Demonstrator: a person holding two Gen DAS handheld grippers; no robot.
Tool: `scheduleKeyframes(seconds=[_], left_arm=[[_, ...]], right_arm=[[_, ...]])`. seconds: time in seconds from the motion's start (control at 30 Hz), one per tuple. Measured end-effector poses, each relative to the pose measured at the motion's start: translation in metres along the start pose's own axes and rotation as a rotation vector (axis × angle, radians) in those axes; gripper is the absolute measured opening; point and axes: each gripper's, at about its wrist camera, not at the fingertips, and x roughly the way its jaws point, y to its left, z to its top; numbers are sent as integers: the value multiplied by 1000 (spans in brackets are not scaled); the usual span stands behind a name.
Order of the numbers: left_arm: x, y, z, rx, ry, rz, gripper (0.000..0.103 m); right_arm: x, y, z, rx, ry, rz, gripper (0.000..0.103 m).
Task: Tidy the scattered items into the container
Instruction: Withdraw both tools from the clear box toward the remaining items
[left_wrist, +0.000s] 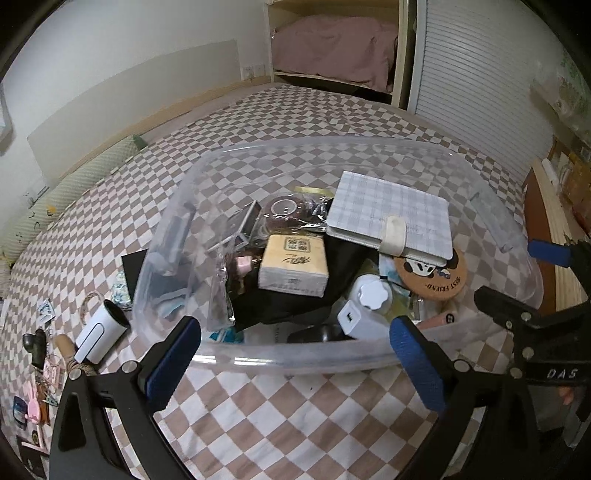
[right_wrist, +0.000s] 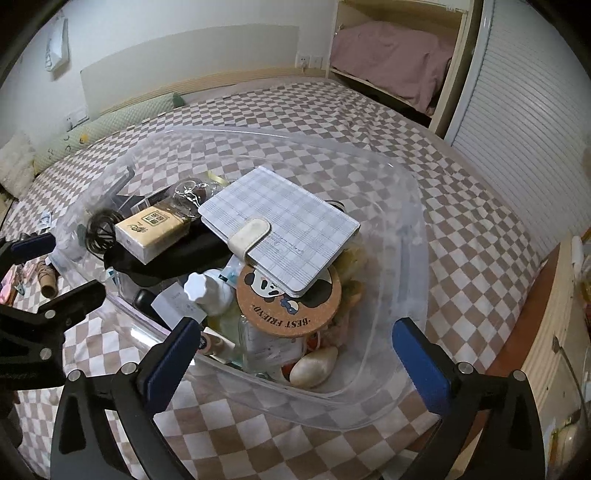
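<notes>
Both claws sit nearest, left claw (left_wrist: 295, 354) and right claw (right_wrist: 293, 356), each spread wide w/ nothing between the blue pads, hovering just over the near rim of the clear plastic bin (left_wrist: 295, 356) on the checkered bed (left_wrist: 295, 417). Bin is already piled high: white charger block (left_wrist: 360, 321) and white bottle (left_wrist: 371, 293) near the front, cork panda coaster (right_wrist: 291, 306) behind, tissue pack (left_wrist: 293, 267) mid-left, plaid notebook (right_wrist: 280, 225) lying on top, tilted. Still loose on the bed, left of the bin: a white and black cylinder gadget (left_wrist: 99, 330), then small bits further left, too small to tell apart. Gadget looks like light, stiff, smooth plastic, prob. slippery; best to pinch across its round body mid-length, not the ends. Notebook is stiff but perched, so it could slide if bumped.
</notes>
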Motion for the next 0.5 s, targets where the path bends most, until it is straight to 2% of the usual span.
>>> scheduleKeyframes(seconds=[0.23,0.5], left_arm=[[-16,12,-4,-31,-28,16,103],[-40,28,-8,-67,-95,61,103]], right_arm=[[-18,11,4,-10,-52,-14,103],[-37,28,11,-5,-148,29,103]])
